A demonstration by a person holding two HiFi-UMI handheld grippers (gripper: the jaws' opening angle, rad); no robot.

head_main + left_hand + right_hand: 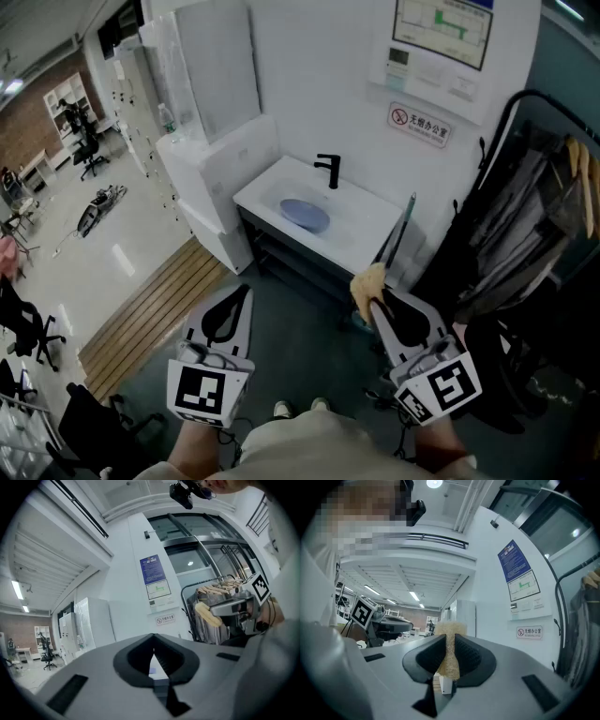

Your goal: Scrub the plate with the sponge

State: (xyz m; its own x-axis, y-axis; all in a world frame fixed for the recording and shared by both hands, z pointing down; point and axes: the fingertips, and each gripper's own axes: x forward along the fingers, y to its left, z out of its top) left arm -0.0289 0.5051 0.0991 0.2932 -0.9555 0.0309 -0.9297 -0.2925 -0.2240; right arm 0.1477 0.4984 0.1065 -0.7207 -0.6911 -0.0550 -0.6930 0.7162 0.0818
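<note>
The left tongs [153, 655] were closed with nothing between them, and were held level. The right tongs [447, 645] were clamped on a straw-coloured sponge [449, 631], whose frayed top stood up above the dark pads. In the head view both pairs of tongs pointed across a dark floor [309, 323] toward a white bench [380, 223] set against the white wall, well apart from it.

A shallow basin [281, 192] was sunk into the bench top, and the blue plate [305, 215] lay flat inside it, in front of a black tap [329, 170]. The rest of the bench top was bare white. A tall white cabinet [217, 73] stood at the left of the bench. On the wall above the bench hung a framed notice board [442, 30] and a small red-and-white prohibition sign [419, 124].

A thin dark pole [397, 236] leaned at the right end of the bench. Beside it stood a black clothes rack [548, 202] with hangers and grey garments. A strip of wooden slats [155, 314] ran along the floor to the left. Beyond it the room opened into a pale, glossy floor [103, 244] with office chairs [89, 148] and a brick wall [26, 117] at the far end. The person's shoes [300, 408] showed between the two pairs of tongs.
</note>
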